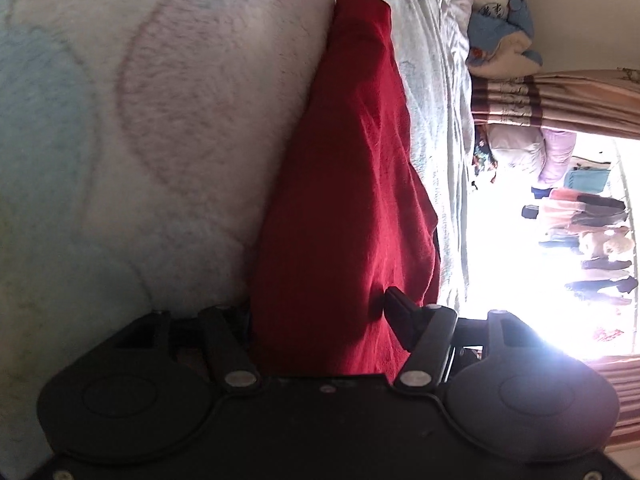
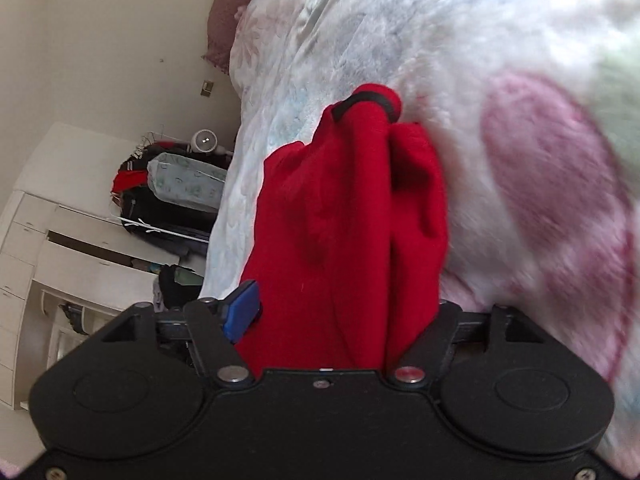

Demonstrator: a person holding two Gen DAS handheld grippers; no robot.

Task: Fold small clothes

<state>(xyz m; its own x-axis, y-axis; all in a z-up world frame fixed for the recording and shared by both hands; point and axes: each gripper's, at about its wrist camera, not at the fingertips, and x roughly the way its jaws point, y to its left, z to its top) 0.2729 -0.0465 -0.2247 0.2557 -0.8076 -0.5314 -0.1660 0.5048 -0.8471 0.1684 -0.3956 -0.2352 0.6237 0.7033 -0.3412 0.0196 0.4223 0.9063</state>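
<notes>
both tools, left tool (image 1: pixel 320 312) and right tool (image 2: pixel 320 308), are clamped on the red garment (image 2: pixel 352 216), held bunched above the fluffy blanket (image 1: pixel 160 120) (on the bed). folding looks barely begun.

Left gripper (image 1: pixel 320 308) clamped on red garment (image 1: pixel 348 184); one black fingertip (image 1: pixel 396 300) visible lower centre, the other hidden by cloth. Garment runs up frame centre against fluffy pink-and-blue blanket (image 1: pixel 140 120) at left. Striped curtain (image 1: pixel 552 100) and bright window (image 1: pixel 520 280) at right.
</notes>
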